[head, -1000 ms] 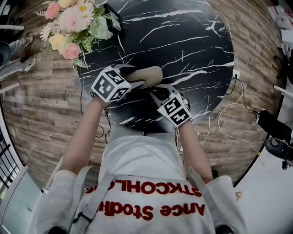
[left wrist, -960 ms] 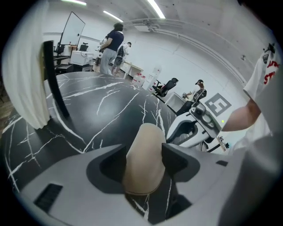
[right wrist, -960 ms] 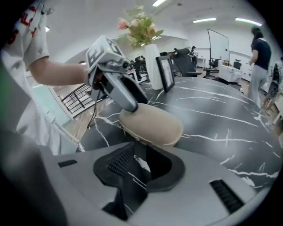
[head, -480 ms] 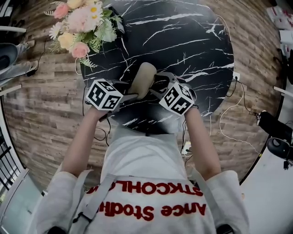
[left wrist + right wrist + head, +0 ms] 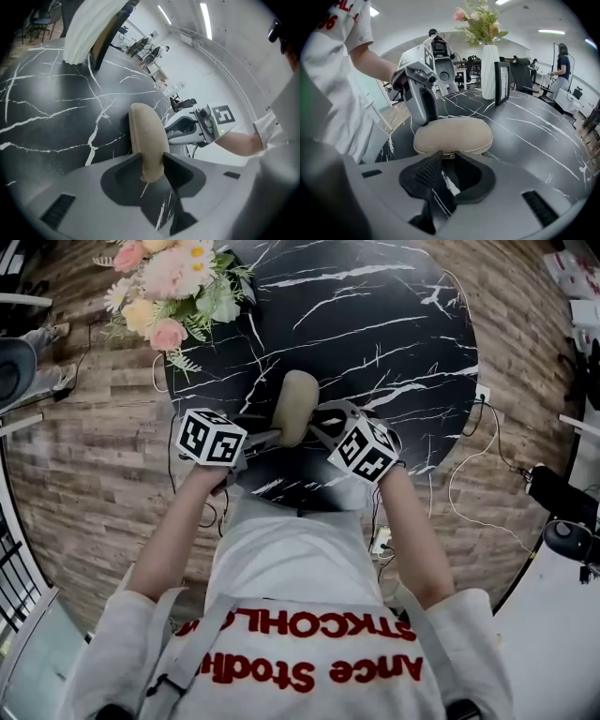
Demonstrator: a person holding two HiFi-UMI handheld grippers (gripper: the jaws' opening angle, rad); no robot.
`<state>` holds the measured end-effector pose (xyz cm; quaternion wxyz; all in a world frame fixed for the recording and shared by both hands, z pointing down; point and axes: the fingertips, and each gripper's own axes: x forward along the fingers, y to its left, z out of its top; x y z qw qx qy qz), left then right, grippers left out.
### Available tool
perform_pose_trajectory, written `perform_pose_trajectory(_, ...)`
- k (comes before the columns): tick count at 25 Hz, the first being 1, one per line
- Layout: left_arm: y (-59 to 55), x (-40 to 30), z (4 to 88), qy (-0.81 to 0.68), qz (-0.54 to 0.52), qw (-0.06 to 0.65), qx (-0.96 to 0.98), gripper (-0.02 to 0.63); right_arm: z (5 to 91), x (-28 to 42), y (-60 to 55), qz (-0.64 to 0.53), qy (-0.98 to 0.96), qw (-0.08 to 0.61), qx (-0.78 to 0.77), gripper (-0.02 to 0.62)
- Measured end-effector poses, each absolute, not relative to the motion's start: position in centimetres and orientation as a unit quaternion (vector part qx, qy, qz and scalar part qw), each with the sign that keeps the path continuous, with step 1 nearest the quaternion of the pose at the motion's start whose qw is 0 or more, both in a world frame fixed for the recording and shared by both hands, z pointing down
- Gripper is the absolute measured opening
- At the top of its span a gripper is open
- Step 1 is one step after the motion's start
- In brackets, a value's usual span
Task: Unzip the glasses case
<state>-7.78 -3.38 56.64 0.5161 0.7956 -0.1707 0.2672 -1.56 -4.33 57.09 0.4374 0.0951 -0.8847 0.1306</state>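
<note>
A beige zipped glasses case (image 5: 293, 404) lies on the black marble table (image 5: 375, 324), its long axis pointing away from me. My left gripper (image 5: 270, 435) holds its near end: in the left gripper view the closing jaws press on both sides of the case (image 5: 146, 136), left gripper (image 5: 153, 165). My right gripper (image 5: 317, 420) comes in from the right. In the right gripper view its jaws are closing with a gap still showing, tips at the case's zipper seam (image 5: 452, 153), right gripper (image 5: 446, 165); I see nothing pinched between them.
A bouquet of flowers (image 5: 173, 287) stands at the table's far left, in a white vase (image 5: 490, 58) beside a dark picture frame (image 5: 501, 82). The table's near edge (image 5: 300, 504) is just under my hands. Cables (image 5: 469, 465) lie on the wooden floor at the right.
The case has swung from lying crosswise to pointing away. My left gripper slid to the case's near end and its jaws closed onto it. The right gripper shifted slightly right.
</note>
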Motion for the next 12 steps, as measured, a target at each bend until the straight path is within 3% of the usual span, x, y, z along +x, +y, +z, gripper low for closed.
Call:
perform_pose_trajectory(4,-3.4,-7.9,56.6,-0.181,0.263,0.517,0.794,0.149,57.0,-2.3,-2.4,0.145,-0.886,0.429,0.098,0.091)
perform_pose_trajectory(12,-3.4,-7.9,56.7,-0.188,0.263,0.516,0.793,0.149,57.0,-3.8,1.5,0.211,-0.891,0.39,0.104,0.137)
